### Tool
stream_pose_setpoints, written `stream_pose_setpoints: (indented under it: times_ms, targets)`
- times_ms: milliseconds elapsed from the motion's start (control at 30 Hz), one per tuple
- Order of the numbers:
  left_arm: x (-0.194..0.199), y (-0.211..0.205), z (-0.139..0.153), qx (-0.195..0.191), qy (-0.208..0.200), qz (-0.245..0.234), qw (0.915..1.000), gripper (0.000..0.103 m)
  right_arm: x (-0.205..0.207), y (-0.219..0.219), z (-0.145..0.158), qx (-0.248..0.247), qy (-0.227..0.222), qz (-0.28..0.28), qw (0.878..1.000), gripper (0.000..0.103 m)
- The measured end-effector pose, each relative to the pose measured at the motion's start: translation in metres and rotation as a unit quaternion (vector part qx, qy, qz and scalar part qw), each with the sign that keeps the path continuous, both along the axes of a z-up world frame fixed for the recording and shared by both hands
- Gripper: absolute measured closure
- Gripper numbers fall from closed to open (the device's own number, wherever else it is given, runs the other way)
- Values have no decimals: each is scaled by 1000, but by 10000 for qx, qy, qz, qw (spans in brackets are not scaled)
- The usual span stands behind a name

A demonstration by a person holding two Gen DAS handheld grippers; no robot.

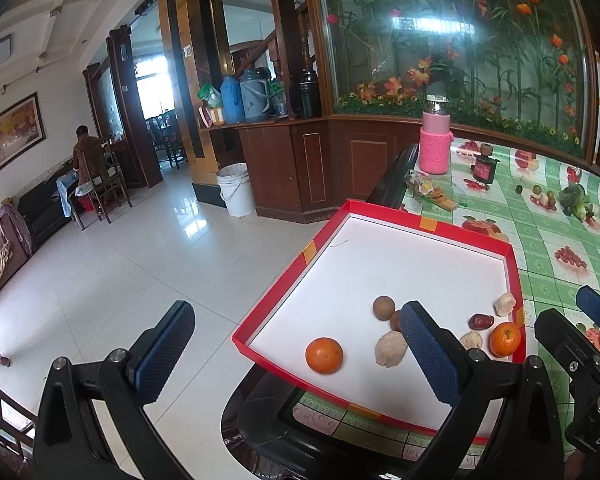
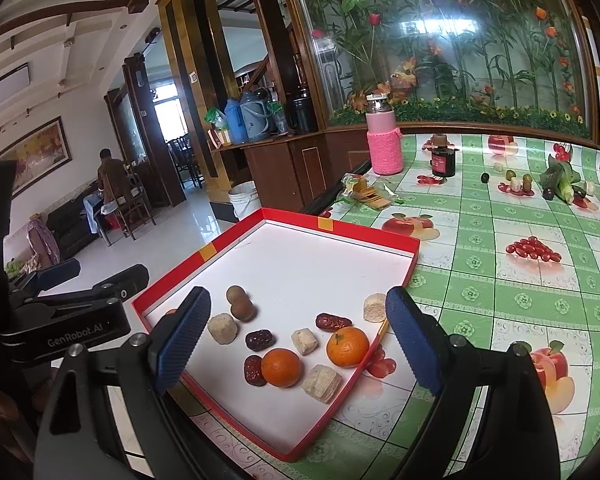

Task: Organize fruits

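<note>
Both tongs you are holding are gaping wide and gripping nothing: left gripper [image 1: 296, 350] is hovering over the tray's near-left corner, right gripper [image 2: 300, 338] over its near-right side. Lying in the red-rimmed tray [image 2: 236, 236]: two oranges [image 2: 280, 367], red dates [image 2: 332, 322], brown round fruits [image 2: 236, 294], pale chunks [image 2: 221, 328]. More small fruits [image 2: 515, 180] are sitting well apart on the green tablecloth [image 2: 499, 280].

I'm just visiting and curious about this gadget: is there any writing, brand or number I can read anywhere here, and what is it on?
"GenRobot.AI": white letters on the black body of the left gripper, seen from the right wrist view.
Dark jar on the table: it has a red label, too small and blurred to read.
Framed picture on the wall: any writing is too blurred to read.
Nothing else readable.
</note>
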State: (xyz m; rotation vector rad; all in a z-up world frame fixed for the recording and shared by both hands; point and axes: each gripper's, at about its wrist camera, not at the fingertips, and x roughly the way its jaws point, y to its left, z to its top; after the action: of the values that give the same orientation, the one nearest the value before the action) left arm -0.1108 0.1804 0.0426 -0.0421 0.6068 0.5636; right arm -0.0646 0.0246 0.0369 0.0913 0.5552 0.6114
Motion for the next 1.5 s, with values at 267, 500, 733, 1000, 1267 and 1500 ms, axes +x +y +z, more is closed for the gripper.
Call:
stream_pose_setpoints:
  times_ms: [267,500,733,1000,1267,1500]
  targets:
    - [-1,1,-2,-29,5,-5,10000,0,0,2,0,-34,-7,30,10000,13]
    - [-2,1,-2,-71,6,-23,10000,0,2,7,-1,-80,-25,90,9999,13]
    - [-2,3,-6,-154,10,-45,9999,0,1,8,-1,-100,-26,106,9999,13]
    - [-2,5,-5,-182,12,-51,9998,0,2,10,-1,-119,-31,133,9998,13]
    - [-2,8,-4,-216,21,-26,9998,0,2,12,-1,-117,-46,147,9998,13]
    - [-2,10,-4,-225,22,-5,9997,0,3,15,0,-125,-52,163,9998,13]
